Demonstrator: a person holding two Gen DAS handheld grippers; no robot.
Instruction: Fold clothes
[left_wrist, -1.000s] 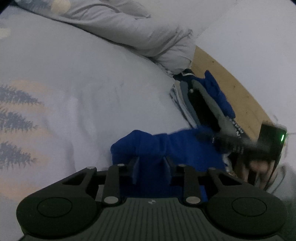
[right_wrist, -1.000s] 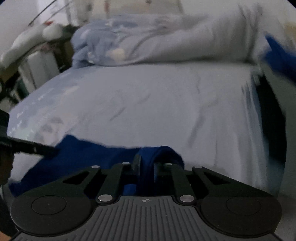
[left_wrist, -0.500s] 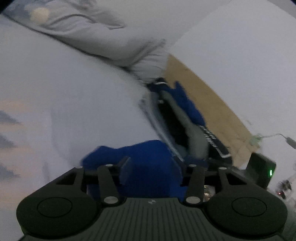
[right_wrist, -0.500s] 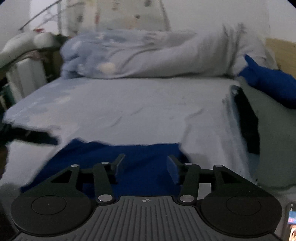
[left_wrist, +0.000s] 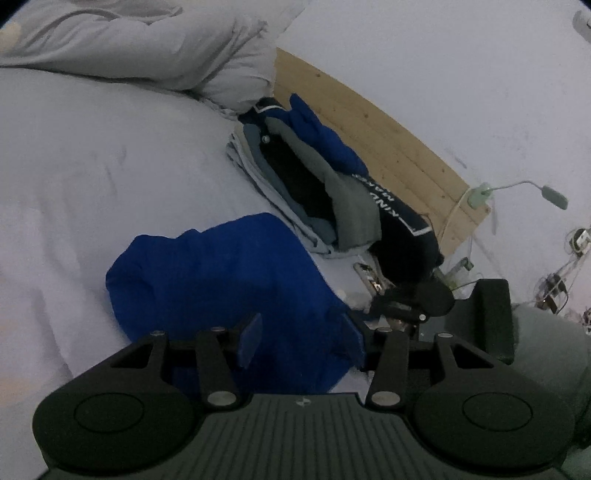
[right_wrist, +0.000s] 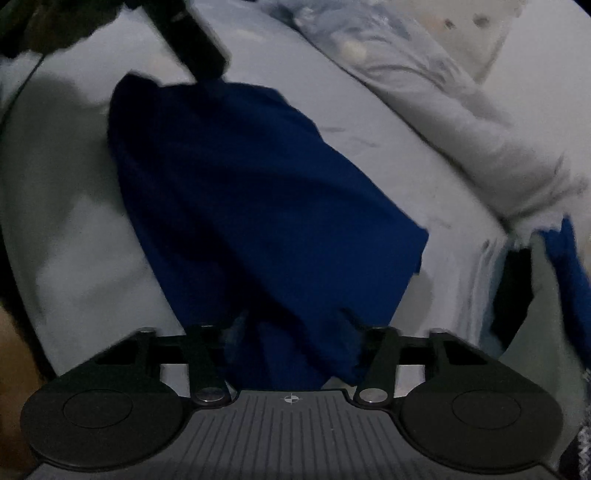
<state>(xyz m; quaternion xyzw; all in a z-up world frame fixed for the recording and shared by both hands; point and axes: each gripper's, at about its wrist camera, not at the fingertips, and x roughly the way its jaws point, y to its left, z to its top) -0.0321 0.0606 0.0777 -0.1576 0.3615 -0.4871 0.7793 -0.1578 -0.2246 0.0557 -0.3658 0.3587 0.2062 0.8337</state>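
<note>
Blue garment (left_wrist: 221, 280) in a loose folded heap on pale bedsheet (left_wrist: 92, 166), near bed edge, just short of stack of folded clothes (left_wrist: 306, 184) by wooden headboard (left_wrist: 369, 125).

Left gripper (left_wrist: 295, 338): fingers spread wide, nothing pinched; blue fabric seen betw. the tips, under/ahead of them. Contact w/ cloth: can't tell.

Right gripper (right_wrist: 291, 332): fingers also wide apart, not clamped on anything; near end of garment bunched betw. them, maybe brushing the pads, unclear in dim blur.

Right-wrist view: garment (right_wrist: 258, 206) runs diagonally away from cam across sheet; far end near a dark blurred shape at top, prob. the other tool, not sure. Left-wrist view: black tool body at right, low, beside garment edge.

Stack: grey, dark, light-blue layers plus another blue piece on top, a dark item w/ white lettering at near end. Rumpled grey duvet (left_wrist: 147, 40) behind, across head of bed. Small green clip lamp (left_wrist: 480, 192) on headboard end, cables beyond. White wall (left_wrist: 443, 74) behind.
</note>
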